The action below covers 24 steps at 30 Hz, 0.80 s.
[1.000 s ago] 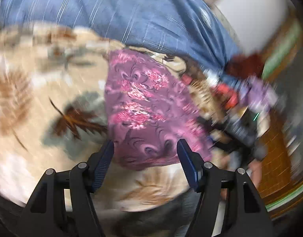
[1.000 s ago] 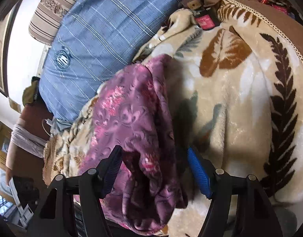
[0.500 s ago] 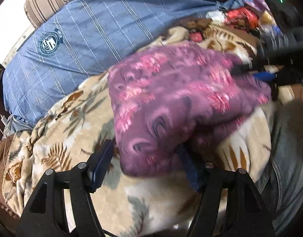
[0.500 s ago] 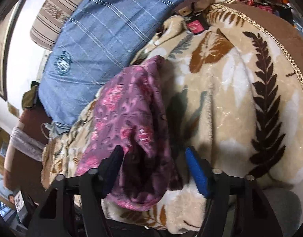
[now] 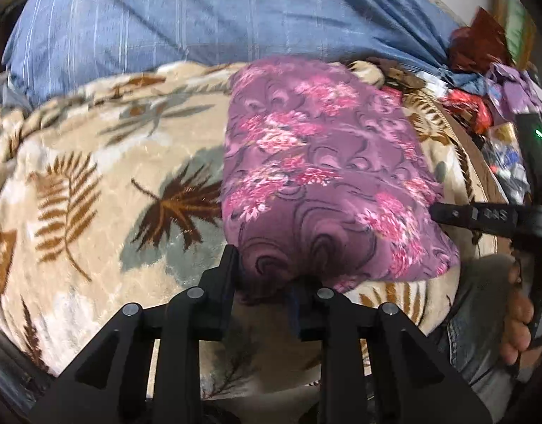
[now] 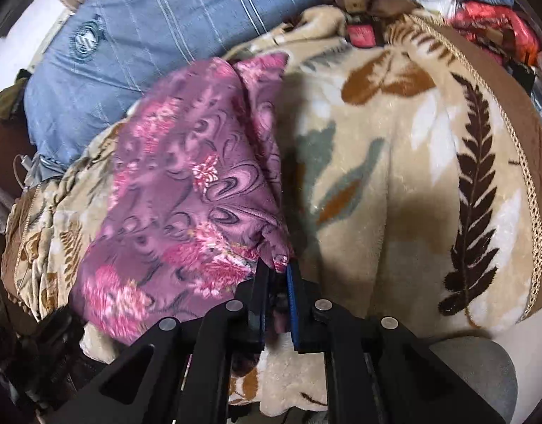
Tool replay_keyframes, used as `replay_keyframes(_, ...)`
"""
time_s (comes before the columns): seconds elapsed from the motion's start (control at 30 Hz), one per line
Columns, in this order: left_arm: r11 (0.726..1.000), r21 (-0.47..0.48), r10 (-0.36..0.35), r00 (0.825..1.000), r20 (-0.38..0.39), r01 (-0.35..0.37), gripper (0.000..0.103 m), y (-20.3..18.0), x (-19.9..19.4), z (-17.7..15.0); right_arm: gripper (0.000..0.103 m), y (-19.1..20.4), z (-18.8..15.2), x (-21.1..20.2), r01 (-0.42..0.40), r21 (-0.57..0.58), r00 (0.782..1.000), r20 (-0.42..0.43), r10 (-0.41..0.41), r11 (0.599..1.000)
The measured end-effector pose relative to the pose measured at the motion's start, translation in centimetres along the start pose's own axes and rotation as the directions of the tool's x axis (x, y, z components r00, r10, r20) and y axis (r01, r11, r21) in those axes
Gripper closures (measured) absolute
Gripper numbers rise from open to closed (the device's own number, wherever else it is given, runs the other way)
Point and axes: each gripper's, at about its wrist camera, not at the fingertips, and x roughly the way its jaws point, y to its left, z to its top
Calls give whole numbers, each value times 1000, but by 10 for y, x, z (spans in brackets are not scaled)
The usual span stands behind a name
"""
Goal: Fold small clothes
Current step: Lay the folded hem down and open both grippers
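Pinching the near edge of the purple flowered garment (image 5: 320,176), the left gripper (image 5: 263,282) has its jaws pressed into a bunched fold of the cloth, which bulges up between them. In the right wrist view, the right gripper (image 6: 276,282) is pressed nearly together on a thin corner of the same garment (image 6: 186,190), with the cloth running away to the left of the jaws.

Beyond both grippers the garment lies folded over on a beige blanket (image 5: 94,183) printed with brown fern leaves and grey-green patches. From the left gripper it spreads forward and to the right; the black body of the right gripper (image 5: 482,213) touches its right edge.

Behind the garment, a blue striped pillow (image 5: 235,14) with a round badge rests against the far side of the blanket. At the far right a heap of red, purple and blue things (image 5: 489,81) sits beside the blanket, too jumbled to tell apart.
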Motion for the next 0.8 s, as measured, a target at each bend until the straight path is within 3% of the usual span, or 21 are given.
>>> replay_keyframes(0.1,1000,-6,-22,1000,-5,22,76,1,-6,3,75,-5,0,-2,18,21,1000,5,-18,1000)
replay_keyframes(0.23,984,-119,-136,991,-14,134,69,27,-17,11,71,-15,-1,-12,-48,64,998,41,46,997)
replay_keyframes(0.27,978,-146,-151,988,-15,148,64,33,-20,12,70,-16,0,-17,-79,84,995,68,73,993)
replay_keyframes(0.33,971,-179,-166,986,-11,161,61,38,-27,14,59,-25,1,-27,-138,128,984,127,121,982)
replay_keyframes(0.43,962,-200,-175,983,57,183,53,42,-45,18,48,-37,3,-42,-215,180,957,233,171,960)
replay_keyframes(0.57,958,-208,-173,976,130,197,39,43,-64,29,43,-48,3,-58,-274,205,925,324,199,940)
replay_keyframes(0.8,957,-204,-201,979,38,205,38,33,-36,53,42,-36,15,-65,-324,162,909,325,260,932)
